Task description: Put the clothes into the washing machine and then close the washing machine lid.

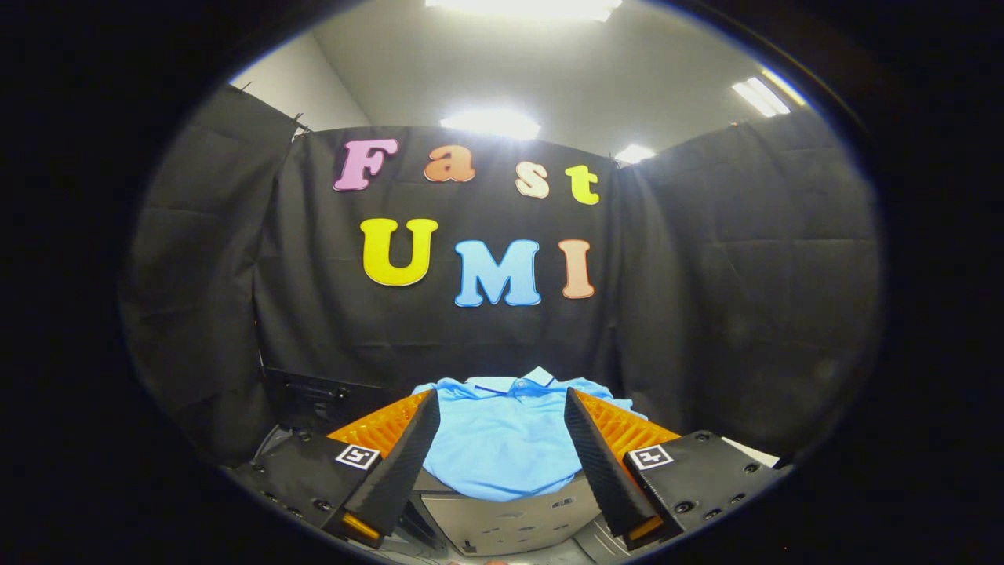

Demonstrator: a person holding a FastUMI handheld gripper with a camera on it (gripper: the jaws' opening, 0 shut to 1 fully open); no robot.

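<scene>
A: Shirt, light blue polo w/ collar, lies folded on a grey metal box-like surface, just ahead of the fingers & seen between them.

B: Gripper?

A: Black ribbed fingers w/ orange backs spread apart, gripping nothing. Not touching the shirt, far as I can tell.

B: Behind?

A: Black cloth wall, ceiling lights above.
</scene>
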